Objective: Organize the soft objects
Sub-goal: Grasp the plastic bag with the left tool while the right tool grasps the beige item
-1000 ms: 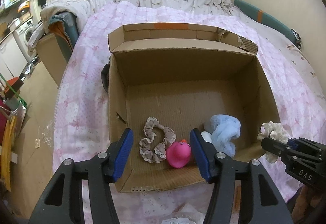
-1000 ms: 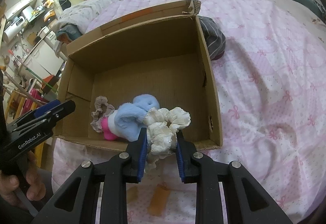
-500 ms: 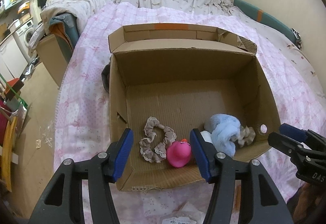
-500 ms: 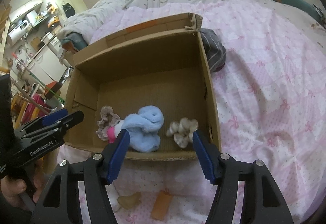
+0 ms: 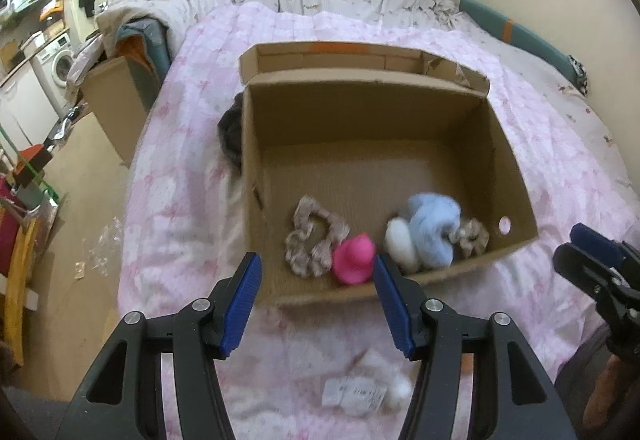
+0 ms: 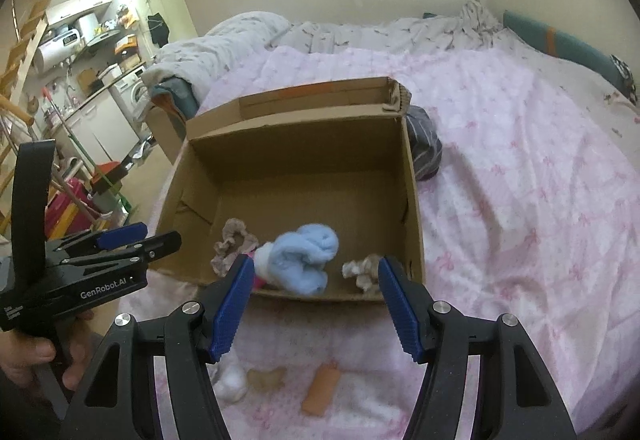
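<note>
An open cardboard box (image 5: 376,119) (image 6: 296,143) stands on the pink bedspread. In it lie a beige scrunchie (image 5: 314,236) (image 6: 232,244), a pink toy (image 5: 355,259), a light blue sock bundle (image 5: 430,236) (image 6: 304,260) and a cream scrunchie (image 5: 472,236) (image 6: 364,268). My left gripper (image 5: 316,304) (image 6: 140,240) is open and empty, just in front of the box's near wall. My right gripper (image 6: 316,308) (image 5: 584,256) is open and empty, near the box's front right corner.
On the bedspread in front of the box lie a white fluffy ball (image 6: 230,380), a tan piece (image 6: 266,378), an orange-brown roll (image 6: 322,388) and a labelled white item (image 5: 356,396). A dark striped cloth (image 6: 424,143) lies beside the box. Floor clutter and another box (image 5: 116,99) stand left.
My right gripper opened and let the cream scrunchie drop into the box, then drew back. Both grippers have pulled back slightly from the box.
</note>
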